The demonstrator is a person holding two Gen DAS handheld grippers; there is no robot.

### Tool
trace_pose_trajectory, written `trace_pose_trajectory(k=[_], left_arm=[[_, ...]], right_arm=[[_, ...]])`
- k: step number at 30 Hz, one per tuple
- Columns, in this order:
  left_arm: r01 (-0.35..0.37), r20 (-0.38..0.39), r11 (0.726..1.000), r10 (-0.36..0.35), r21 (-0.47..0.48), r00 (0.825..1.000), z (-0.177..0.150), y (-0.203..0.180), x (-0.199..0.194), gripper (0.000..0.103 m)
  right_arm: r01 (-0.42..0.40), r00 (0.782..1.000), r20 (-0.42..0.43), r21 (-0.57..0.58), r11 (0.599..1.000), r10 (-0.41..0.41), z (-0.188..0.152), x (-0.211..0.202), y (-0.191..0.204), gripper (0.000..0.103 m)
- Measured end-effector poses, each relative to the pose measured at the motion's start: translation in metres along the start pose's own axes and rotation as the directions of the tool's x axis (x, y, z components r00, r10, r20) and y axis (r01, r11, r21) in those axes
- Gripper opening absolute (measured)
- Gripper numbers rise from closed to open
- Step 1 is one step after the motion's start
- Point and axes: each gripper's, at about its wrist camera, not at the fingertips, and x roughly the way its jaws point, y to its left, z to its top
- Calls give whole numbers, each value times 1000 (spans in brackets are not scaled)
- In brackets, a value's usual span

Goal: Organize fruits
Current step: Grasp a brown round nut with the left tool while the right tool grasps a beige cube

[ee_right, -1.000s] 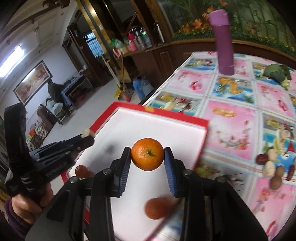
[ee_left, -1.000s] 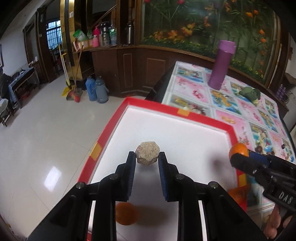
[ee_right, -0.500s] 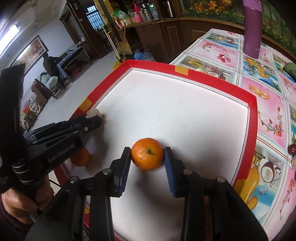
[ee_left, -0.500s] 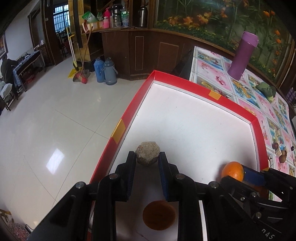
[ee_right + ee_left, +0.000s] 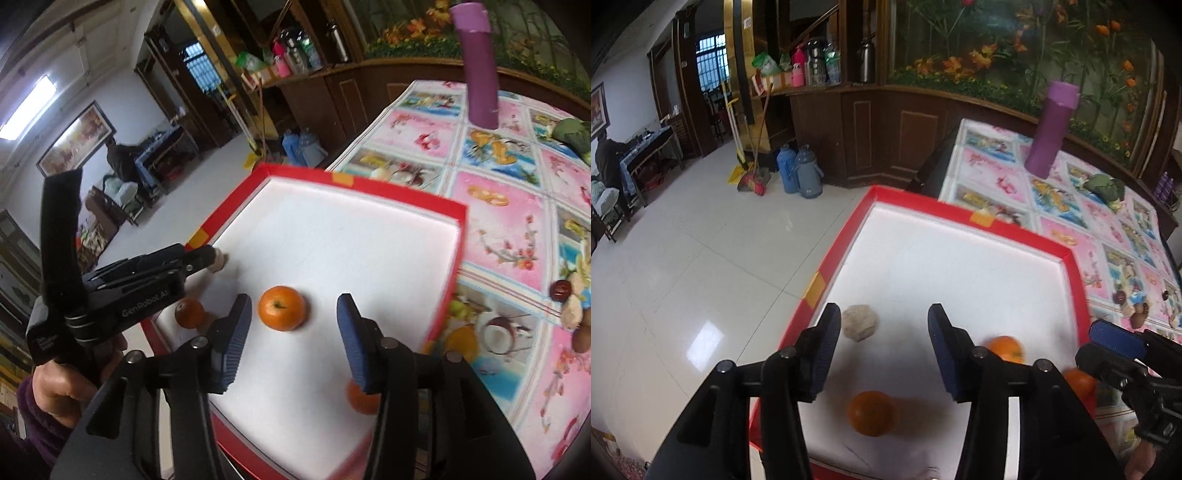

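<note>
1. The left gripper [image 5: 882, 354] is being opened, so the pale walnut [image 5: 859, 322] is being left in the red-rimmed tray [image 5: 960, 215].
2. The right gripper [image 5: 294, 339] is being opened likewise, so the orange [image 5: 281, 308] is being released onto the tray floor.

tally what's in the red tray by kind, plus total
orange: 3 (one of them against the right rim, partly hidden behind a finger)
beige walnut-like lump: 1
total in the red tray: 4
</note>
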Motion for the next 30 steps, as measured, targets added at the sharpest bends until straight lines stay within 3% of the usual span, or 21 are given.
trace_pose_trajectory(k=[5, 10, 13, 19, 23, 27, 30], left_arm=[[79, 31, 995, -81, 60, 996, 0, -33, -20, 52], [185, 12, 971, -189, 151, 982, -8, -82, -31, 52], [240, -15, 949, -242, 202, 970, -15, -114, -33, 52], [329, -99, 896, -314, 298, 944, -35, -174, -30, 52], [357, -134, 871, -332, 336, 934, -46, -199, -32, 52], [361, -152, 862, -328, 355, 932, -51, -212, -32, 52], [354, -161, 864, -316, 359, 935, -52, -220, -30, 52]], right_arm=[[37, 997, 71, 73, 997, -42, -11, -42, -39, 50], [158, 977, 120, 147, 977, -176, -40, -91, -90, 50], [243, 954, 127, 207, 948, -272, -62, -121, -124, 50], [400, 887, 105, 311, 862, -450, -97, -169, -185, 50], [490, 828, 80, 378, 786, -555, -108, -196, -233, 50], [509, 806, 35, 468, 723, -591, -110, -212, -279, 50], [502, 808, 30, 489, 713, -589, -100, -213, -296, 50]])
